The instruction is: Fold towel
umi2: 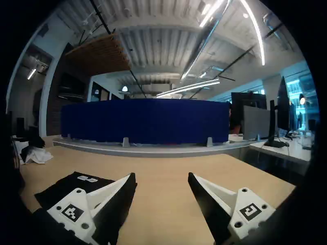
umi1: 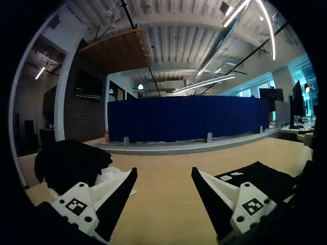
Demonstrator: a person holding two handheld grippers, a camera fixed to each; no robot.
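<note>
A folded black towel (umi1: 265, 177) with white tags lies flat on the wooden table (umi1: 171, 163), to the right of my left gripper (umi1: 164, 174), partly behind its right finger. That same towel (umi2: 69, 183) appears in the right gripper view, behind the left finger of my right gripper (umi2: 162, 178). Both grippers stand open, low over the table, with nothing between their fingers. A heap of black cloth (umi1: 69, 161) over some white cloth (umi1: 108, 175) sits at the left in the left gripper view.
A blue partition (umi1: 184, 116) on a grey ledge bounds the far side of the table. Desks with monitors (umi2: 282, 110) stand to the right, past the table's edge. A black-and-white cloth pile (umi2: 34, 153) lies far left in the right gripper view.
</note>
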